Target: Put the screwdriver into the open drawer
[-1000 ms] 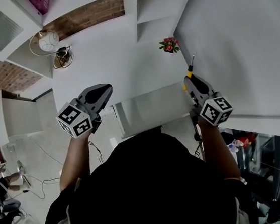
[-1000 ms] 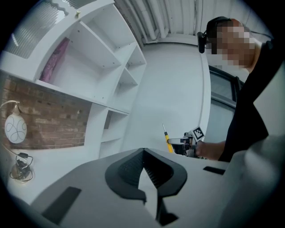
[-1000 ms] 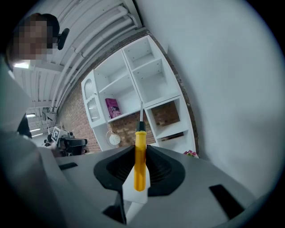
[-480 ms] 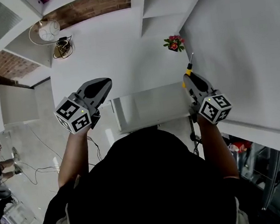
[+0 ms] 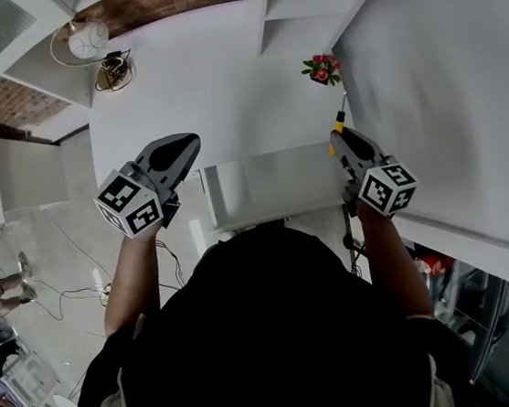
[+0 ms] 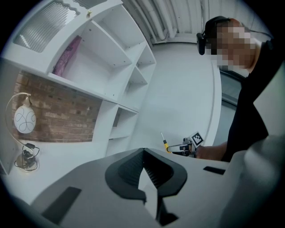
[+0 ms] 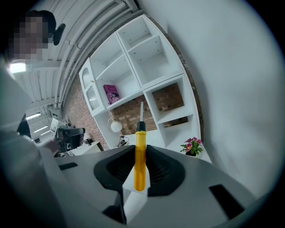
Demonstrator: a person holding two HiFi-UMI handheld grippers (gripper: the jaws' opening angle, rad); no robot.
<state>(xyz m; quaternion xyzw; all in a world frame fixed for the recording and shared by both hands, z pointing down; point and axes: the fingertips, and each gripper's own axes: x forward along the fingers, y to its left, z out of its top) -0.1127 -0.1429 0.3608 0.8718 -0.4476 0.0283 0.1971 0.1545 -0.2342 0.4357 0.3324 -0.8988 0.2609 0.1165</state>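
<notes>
A yellow-handled screwdriver (image 7: 140, 160) with a thin steel shaft stands clamped between the pads of my right gripper (image 7: 140, 149), tip pointing away from me. In the head view my right gripper (image 5: 338, 137) holds the screwdriver (image 5: 338, 126) at the right end of the open white drawer (image 5: 271, 187), which is pulled out of the white desk. My left gripper (image 5: 179, 152) hovers at the drawer's left end. It is shut on nothing, its tips (image 6: 143, 151) touching. The left gripper view also catches the screwdriver (image 6: 164, 143) in the distance.
A small pot of pink flowers (image 5: 323, 70) stands on the desk beyond the right gripper. A round lamp (image 5: 87, 41) and a cable coil (image 5: 114, 72) sit at the desk's far left. White shelves (image 7: 133, 58) rise behind, with a pink book (image 7: 111, 94). Cables lie on the floor at left.
Both grippers have drifted slightly forward toward the desk, staying at the drawer's two ends. The right gripper still holds the screwdriver; the left stays shut.
</notes>
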